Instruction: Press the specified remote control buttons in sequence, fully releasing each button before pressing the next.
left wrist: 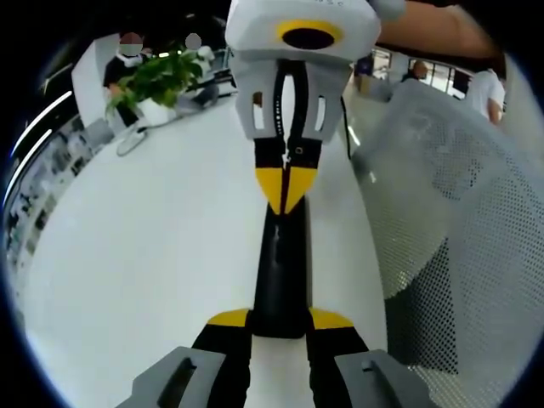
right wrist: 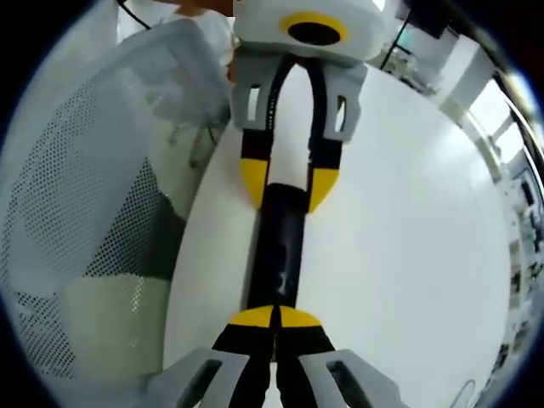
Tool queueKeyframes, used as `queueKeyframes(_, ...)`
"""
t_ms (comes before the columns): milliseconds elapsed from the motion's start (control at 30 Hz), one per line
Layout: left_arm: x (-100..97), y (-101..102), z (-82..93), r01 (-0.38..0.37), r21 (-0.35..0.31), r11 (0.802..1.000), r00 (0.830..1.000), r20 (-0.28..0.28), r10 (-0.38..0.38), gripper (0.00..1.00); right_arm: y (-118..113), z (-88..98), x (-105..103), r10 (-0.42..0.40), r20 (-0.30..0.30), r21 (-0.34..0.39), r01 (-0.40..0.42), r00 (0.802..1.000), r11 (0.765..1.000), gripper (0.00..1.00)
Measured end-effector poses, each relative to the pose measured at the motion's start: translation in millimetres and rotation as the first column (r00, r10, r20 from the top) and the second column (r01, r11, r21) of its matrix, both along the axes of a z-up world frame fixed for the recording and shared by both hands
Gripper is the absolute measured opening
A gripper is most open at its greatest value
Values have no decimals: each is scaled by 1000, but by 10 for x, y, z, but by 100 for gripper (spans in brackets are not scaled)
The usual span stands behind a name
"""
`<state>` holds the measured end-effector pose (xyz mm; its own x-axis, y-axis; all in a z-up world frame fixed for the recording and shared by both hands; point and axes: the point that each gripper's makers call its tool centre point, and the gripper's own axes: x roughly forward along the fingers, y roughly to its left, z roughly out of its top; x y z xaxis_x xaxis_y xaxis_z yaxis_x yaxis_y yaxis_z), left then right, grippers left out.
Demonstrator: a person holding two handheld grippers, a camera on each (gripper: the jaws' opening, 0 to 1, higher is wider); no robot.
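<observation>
Black and slim, the remote (left wrist: 279, 280) lies lengthwise on the white surface (left wrist: 153, 255) between the two grippers. In the left gripper view the left gripper (left wrist: 280, 321) has its jaws spread, one yellow tip at each side of the remote's near end, while the right gripper (left wrist: 285, 191) opposite has its tips closed together over the far end. The right gripper view mirrors this: its own tips (right wrist: 275, 318) meet on the remote (right wrist: 277, 246) and the left gripper (right wrist: 285, 189) straddles it.

It looks light, stiff and smooth-cased, likely to skid, so steady it by the long edges and press downward.

A potted plant (left wrist: 157, 81) and seated people appear in the left gripper view; both include a mesh chair (right wrist: 93, 204). Buttons are too dark to make out.
</observation>
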<state>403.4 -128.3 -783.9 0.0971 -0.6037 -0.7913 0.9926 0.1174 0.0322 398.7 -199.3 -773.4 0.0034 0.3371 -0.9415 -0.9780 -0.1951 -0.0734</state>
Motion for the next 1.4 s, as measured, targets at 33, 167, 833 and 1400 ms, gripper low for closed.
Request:
queueKeyframes(33, -3, -3, 2, 0, 0, 1000, 1000, 0, 0, 23, -2, 2, 0, 0, 1, 2, 0, 1000, 1000, 0)
queueKeyframes(167, 3, 0, -2, 0, 1, 1000, 1000, 1, 0, 23, -6, 8, 7, -16, 1, 15, 16, 1000, 1000, 0)
queueKeyframes(833, -4, 3, 2, 3, 4, 1000, 1000, 5, -3, 23, 112, 175, 123, -27, 6, 51, 27, 1000, 998, 0)
queueKeyframes(1400, -1, 4, -4, 6, -1, 1000, 1000, 4, -6, 23, 213, 94, 119, 11, -12, 24, -11, 1000, 1000, 0)
